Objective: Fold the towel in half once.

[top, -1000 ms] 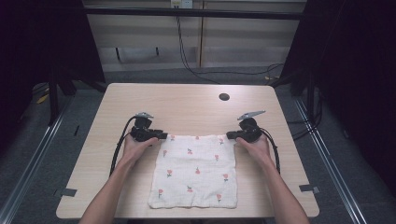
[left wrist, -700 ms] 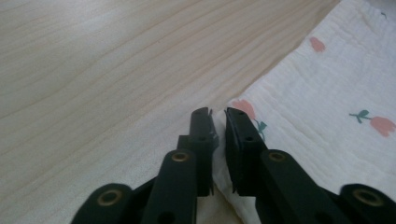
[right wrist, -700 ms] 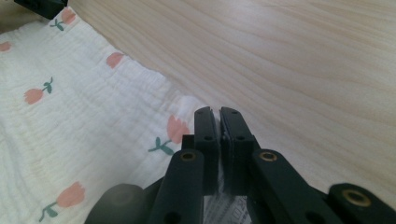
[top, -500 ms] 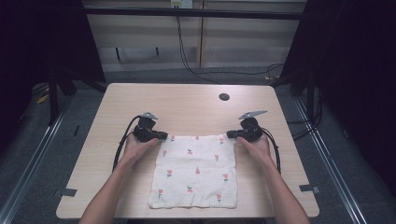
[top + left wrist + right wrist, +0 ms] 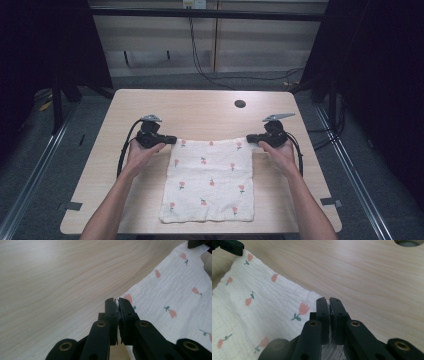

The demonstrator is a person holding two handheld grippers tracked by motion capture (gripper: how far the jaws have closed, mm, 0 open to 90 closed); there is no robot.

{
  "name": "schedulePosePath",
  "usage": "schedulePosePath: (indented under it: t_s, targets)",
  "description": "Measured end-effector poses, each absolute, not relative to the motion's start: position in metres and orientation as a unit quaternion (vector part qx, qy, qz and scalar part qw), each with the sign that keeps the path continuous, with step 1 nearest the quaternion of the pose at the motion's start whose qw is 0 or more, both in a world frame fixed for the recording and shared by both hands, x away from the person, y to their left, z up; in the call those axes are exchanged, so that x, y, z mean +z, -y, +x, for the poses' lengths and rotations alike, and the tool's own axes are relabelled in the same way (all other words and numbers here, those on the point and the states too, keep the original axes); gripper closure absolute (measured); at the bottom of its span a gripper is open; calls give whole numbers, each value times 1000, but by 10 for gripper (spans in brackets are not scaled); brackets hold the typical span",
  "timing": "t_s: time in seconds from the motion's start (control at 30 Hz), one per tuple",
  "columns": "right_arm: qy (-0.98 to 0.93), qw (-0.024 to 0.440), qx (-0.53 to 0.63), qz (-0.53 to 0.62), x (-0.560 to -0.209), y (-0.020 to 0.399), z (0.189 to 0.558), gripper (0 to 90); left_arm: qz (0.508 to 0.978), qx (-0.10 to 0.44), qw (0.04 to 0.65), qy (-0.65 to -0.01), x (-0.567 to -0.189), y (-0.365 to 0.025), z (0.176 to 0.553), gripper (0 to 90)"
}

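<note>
The left gripper (image 5: pixel 116 301) has its two black jaws pressed together on a far corner of the cloth (image 5: pixel 172 297), a sliver of white fabric showing between the tips. The right gripper (image 5: pixel 329 300) is clamped the same way on the other far corner of the cloth (image 5: pixel 262 307), crinkled weave caught in the narrow slit between its jaws.

From the high view, the left gripper (image 5: pixel 170 140) points toward 3 o'clock and the right gripper (image 5: pixel 252 140) toward 9 o'clock, facing each other across the cloth's far edge. That edge runs from 9 to 3 o'clock between them, slightly sagging in the middle.

The cloth (image 5: pixel 210 180) is a roughly rectangular sheet of white crinkled gauze printed with small pink tulips on green stems. Its slightly longer axis runs from 12 to 6 o'clock, the near edge lying close to the table's 6 o'clock rim. It lies flat on the near half of the table (image 5: pixel 200 110), which is pale wood-grain with rounded corners. A dark round hole (image 5: pixel 240 104) sits toward 1 o'clock of the cloth, well apart from it.
</note>
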State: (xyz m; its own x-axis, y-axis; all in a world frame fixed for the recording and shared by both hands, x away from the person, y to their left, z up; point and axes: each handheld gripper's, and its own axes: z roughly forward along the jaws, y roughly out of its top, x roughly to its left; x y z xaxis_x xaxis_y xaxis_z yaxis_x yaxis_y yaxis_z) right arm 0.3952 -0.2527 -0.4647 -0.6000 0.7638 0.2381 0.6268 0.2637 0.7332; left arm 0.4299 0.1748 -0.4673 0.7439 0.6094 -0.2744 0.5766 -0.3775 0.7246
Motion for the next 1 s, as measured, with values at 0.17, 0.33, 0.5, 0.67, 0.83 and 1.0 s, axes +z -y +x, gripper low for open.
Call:
schedulePosePath:
  t_s: [0.17,0.33,0.5,0.67,0.83,1.0]
  targets:
    - [-791,86,422,435,-452,252,396,875,826,33,443,-347,-450,-178,426,865]
    - [-784,89,439,430,-445,253,396,875,822,39,452,-345,-440,-179,424,865]
    - [-782,98,452,417,-429,252,395,875,819,48,466,-333,-421,-182,421,865]
    - [-772,108,469,415,-414,256,397,875,815,64,470,-333,-410,-184,419,863]
    - [-775,108,469,409,-415,255,394,875,810,61,478,-333,-413,-187,415,864]
    - [-775,98,481,398,-422,254,382,875,812,65,483,-321,-418,-190,407,864]
